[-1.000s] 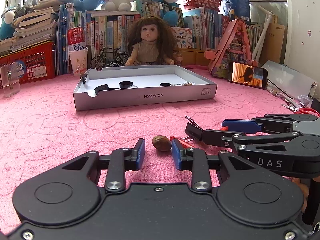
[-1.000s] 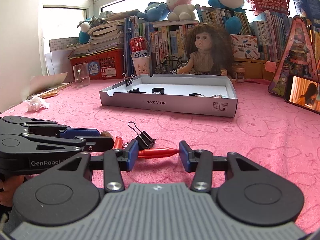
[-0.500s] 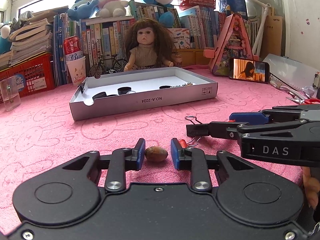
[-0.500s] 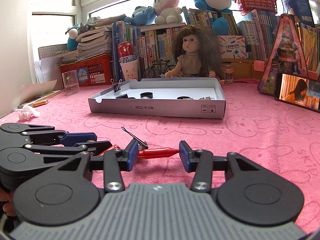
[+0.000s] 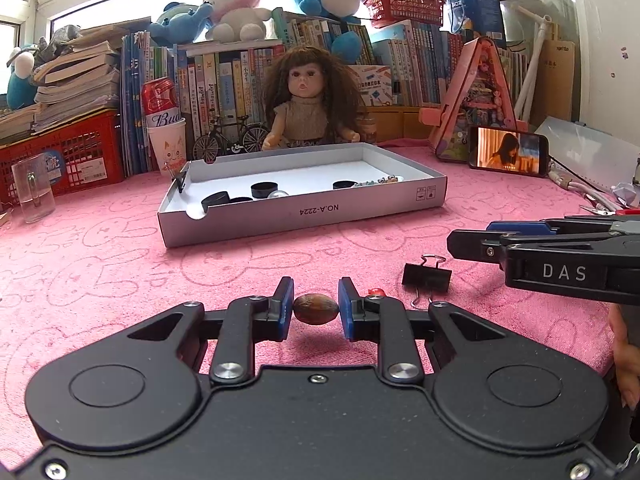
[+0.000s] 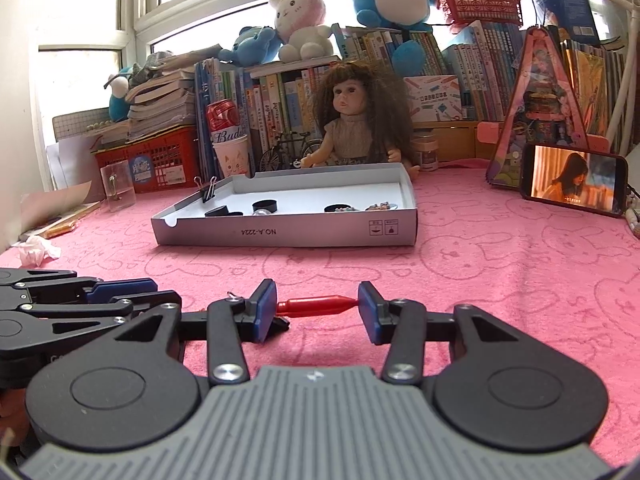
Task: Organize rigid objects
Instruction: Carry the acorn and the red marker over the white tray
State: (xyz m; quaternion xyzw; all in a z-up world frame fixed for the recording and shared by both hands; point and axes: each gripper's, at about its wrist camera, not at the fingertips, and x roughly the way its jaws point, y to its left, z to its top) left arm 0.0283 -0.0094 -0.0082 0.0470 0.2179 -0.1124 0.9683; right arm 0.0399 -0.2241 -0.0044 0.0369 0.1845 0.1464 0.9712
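On the pink towel at your left, your left gripper is clenched on a small brown nut, pinched end to end and seemingly just clear of the cloth, ready for the white box ahead. It looks oval, glossy, streaked. A black binder clip lies between the grippers. Your right gripper grasps a slim red piece, perhaps a clip, by its ends.

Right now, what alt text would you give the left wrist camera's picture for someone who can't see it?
The left gripper pinches a small brown nut just above a pink cloth. A black binder clip lies to its right, and an open white box sits beyond, before a doll.
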